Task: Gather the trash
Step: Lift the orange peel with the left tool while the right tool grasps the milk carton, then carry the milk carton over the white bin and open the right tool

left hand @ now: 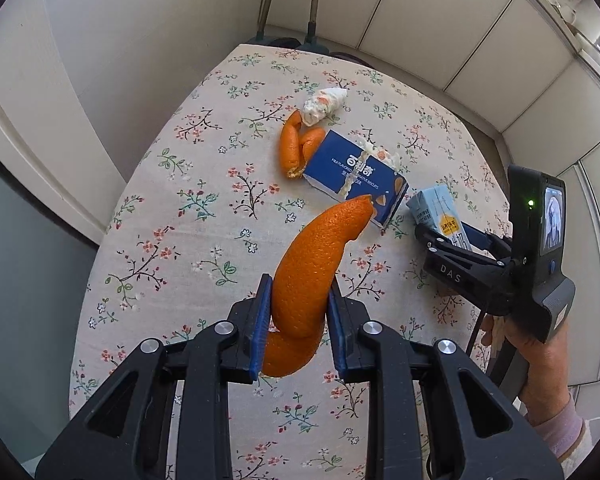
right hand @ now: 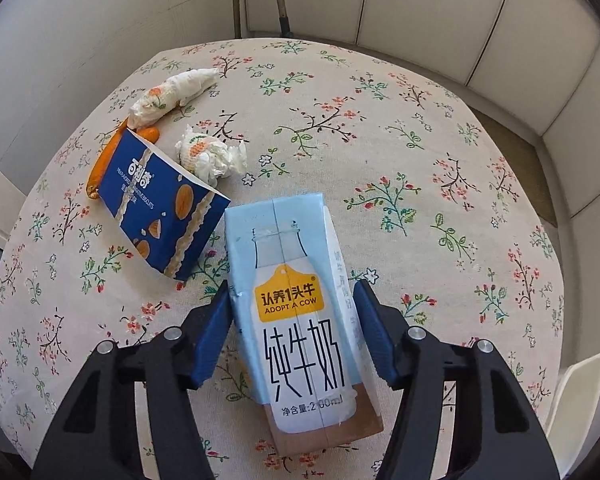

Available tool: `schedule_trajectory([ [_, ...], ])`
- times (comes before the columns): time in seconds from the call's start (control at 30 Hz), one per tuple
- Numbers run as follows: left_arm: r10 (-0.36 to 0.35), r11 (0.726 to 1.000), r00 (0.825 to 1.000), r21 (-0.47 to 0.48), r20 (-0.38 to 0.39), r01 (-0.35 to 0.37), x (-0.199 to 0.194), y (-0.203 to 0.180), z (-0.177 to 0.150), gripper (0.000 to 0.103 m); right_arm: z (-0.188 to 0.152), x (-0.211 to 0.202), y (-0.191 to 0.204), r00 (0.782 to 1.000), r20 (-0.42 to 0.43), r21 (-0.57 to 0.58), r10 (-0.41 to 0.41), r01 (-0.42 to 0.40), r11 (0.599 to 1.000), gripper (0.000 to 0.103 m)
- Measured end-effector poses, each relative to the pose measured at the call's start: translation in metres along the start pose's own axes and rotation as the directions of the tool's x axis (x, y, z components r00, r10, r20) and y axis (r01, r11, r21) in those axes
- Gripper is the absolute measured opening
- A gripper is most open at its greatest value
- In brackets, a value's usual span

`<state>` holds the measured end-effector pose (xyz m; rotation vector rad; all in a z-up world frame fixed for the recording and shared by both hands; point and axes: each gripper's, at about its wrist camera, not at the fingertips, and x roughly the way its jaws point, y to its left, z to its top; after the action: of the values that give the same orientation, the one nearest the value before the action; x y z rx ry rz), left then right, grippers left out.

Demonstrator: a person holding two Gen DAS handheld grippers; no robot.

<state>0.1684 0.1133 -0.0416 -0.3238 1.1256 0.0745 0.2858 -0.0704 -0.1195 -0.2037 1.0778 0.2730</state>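
My left gripper [left hand: 298, 294] is shut on a long orange peel [left hand: 312, 264] and holds it above the floral tablecloth [left hand: 188, 248]. My right gripper [right hand: 292, 300] is shut on a light blue milk carton [right hand: 296, 308], which also shows in the left wrist view [left hand: 440, 216]. On the table lie a blue biscuit box [right hand: 160, 204], also in the left wrist view [left hand: 352, 176], another orange peel [left hand: 294, 146] behind it, and two crumpled tissues [right hand: 172, 94] [right hand: 212, 156].
The table stands against white cabinet panels [right hand: 420, 12] at the back and right. Two metal poles [left hand: 292, 0] lean beyond the far edge. A white chair [right hand: 572, 396] shows at the lower right. A door frame [left hand: 40, 152] is on the left.
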Motion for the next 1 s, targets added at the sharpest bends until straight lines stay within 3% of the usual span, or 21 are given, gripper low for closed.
schedule_trajectory([
  [0.27,-0.026,1.000,0.998,-0.009,0.058,0.027,-0.010,-0.013,0.006,0.025,0.002,-0.039,-0.015,0.996,0.086,0.054,-0.012,0.008,0.999,0.060],
  [0.5,-0.057,0.998,0.991,-0.014,0.120,0.059,-0.017,-0.029,0.012,0.025,-0.004,-0.085,-0.036,0.979,0.196,0.109,-0.064,0.043,0.993,0.060],
  [0.77,-0.100,0.995,0.976,0.015,0.194,0.099,-0.023,-0.057,0.011,0.025,-0.020,-0.128,-0.075,0.944,0.288,0.188,-0.163,0.112,0.976,0.060],
  [1.0,-0.125,0.992,0.968,0.053,0.217,0.116,-0.019,-0.085,0.008,0.025,-0.040,-0.160,-0.120,0.900,0.342,0.290,-0.271,0.173,0.941,0.060],
])
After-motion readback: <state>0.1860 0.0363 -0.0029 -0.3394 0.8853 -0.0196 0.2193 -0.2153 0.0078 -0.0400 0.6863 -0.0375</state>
